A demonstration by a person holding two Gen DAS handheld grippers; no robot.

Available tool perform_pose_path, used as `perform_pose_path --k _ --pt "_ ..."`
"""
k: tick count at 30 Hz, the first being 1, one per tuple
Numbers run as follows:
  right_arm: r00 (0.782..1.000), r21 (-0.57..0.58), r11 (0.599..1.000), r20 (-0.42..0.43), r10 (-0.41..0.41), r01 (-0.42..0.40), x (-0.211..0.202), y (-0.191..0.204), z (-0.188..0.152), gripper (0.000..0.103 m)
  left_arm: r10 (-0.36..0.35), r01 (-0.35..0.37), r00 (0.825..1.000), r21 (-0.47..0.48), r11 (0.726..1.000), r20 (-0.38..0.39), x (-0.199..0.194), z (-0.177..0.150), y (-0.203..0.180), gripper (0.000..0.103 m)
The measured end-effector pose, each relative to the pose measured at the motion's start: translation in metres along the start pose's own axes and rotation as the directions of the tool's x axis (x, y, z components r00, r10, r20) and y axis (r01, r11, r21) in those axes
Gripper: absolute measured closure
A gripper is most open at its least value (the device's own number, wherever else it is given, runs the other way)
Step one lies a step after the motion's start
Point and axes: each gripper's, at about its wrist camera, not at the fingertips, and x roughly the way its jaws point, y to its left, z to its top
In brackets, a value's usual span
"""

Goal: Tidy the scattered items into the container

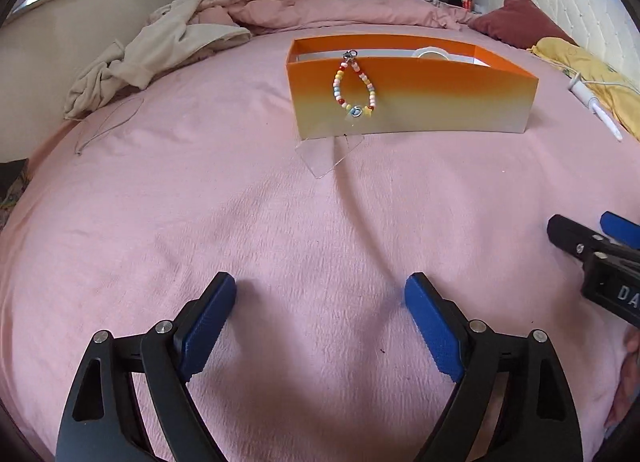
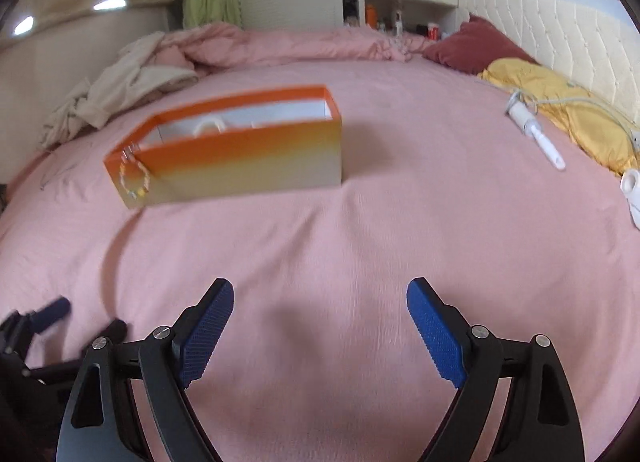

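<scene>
**Tools empty, bracelet half out of box**

Both tools, left [image 1: 320, 326] and right [image 2: 320, 334], stand with jaws apart over the pink bedsheet [image 1: 280, 222], holding nothing. Orange-to-grey card box [image 1: 420, 102] sits well ahead; the coloured bead bracelet [image 1: 354, 88] hangs outside over its front wall, and a clear plastic piece [image 1: 324, 156] lies at its foot. Risks, as I judge: a nudge drops the bracelet onto the bed; pushing the light box slides it; the clear piece is easily missed.
</scene>
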Motion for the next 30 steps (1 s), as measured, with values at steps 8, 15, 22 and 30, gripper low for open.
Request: perform_pose_path --k 8,15,22,30 --pt "0.999 -0.001 1.000 -0.051 0.014 -0.014 0.011 -0.003 0.000 0.008 -0.019 0.019 1.000 -0.018 1.000 -0.006 0.002 0.002 0.005 0.015" --pt "0.999 -0.004 1.000 -0.031 0.031 -0.031 -0.004 -0.002 -0.001 0.008 -0.104 0.104 0.995 -0.097 0.990 0.003 -0.006 0.006 0.010 0.014" --pt "0.997 -0.049 0.998 -0.064 0.031 -0.034 0.002 0.009 -0.003 0.005 -0.066 0.062 0.997 -0.066 0.996 -0.051 0.008 0.008 -0.002 0.006" --pt "0.998 -0.038 0.999 -0.063 0.027 -0.029 0.013 0.020 -0.003 0.003 -0.058 0.054 0.996 -0.065 0.996 -0.062 0.009 0.008 -0.003 0.002"
